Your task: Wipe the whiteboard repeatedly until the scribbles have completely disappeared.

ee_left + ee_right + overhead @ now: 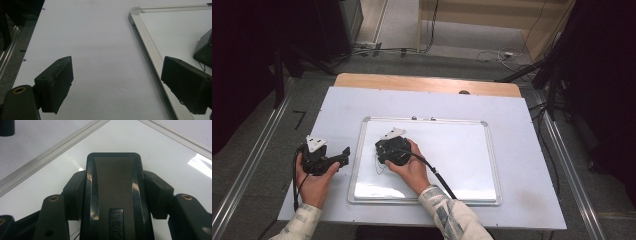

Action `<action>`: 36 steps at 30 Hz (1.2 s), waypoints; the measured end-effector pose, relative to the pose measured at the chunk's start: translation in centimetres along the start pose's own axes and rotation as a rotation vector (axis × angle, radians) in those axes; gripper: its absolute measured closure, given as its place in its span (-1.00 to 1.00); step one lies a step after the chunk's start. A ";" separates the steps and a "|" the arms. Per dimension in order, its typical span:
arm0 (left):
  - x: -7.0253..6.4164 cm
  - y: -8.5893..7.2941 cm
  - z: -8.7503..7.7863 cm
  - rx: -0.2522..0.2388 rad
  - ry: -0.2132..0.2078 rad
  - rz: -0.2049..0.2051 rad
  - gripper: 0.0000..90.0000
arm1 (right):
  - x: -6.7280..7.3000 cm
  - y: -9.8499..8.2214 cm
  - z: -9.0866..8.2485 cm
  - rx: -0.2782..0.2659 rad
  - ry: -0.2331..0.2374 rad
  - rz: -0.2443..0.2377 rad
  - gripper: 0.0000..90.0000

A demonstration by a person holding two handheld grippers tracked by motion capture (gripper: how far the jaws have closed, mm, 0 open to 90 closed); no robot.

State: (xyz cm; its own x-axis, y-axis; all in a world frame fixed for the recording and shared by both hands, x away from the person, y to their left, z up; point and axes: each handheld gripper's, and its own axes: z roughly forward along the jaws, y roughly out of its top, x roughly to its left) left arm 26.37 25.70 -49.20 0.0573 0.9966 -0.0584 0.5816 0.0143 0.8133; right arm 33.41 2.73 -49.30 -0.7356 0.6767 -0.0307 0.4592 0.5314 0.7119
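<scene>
A white whiteboard (452,150) with a silver frame (50,157) lies flat on the white-covered table. My right gripper (385,149) is over the board's left part and is shut on a black board eraser (113,170). Its pads (75,195) press on the eraser's two sides, and the eraser rests on the board surface. My left gripper (341,157) sits on the table just left of the board's frame (147,50). In the left gripper view it (117,72) stands open with bare table between its jaws. The eraser's corner (203,50) shows at the right edge of that view.
The white table cover (522,165) has bare room to the right of and behind the board. A wooden table edge (427,82) runs along the back. Metal rails (247,170) flank the table on the grey floor, with cables (497,55) and dark stands (552,75) beyond.
</scene>
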 end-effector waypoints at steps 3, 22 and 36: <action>0.0 0.0 0.0 0.000 0.001 -0.002 -0.75 | 0.2 -0.1 -0.1 0.002 0.002 -0.004 -0.14; 0.0 0.0 0.0 -0.003 0.001 -0.002 -0.75 | 2.0 -0.8 -0.7 -0.001 0.028 -0.034 -0.14; 0.0 0.0 -0.1 -0.005 0.002 -0.004 -0.75 | 2.9 -1.4 -1.3 -0.003 0.047 -0.051 -0.13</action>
State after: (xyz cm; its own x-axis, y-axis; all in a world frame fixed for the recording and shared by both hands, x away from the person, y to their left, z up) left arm 26.33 25.74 -49.15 0.0534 0.9967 -0.0604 0.5774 0.0185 0.8162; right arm 29.99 3.27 -49.47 -0.7807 0.6240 -0.0336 0.4191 0.5627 0.7126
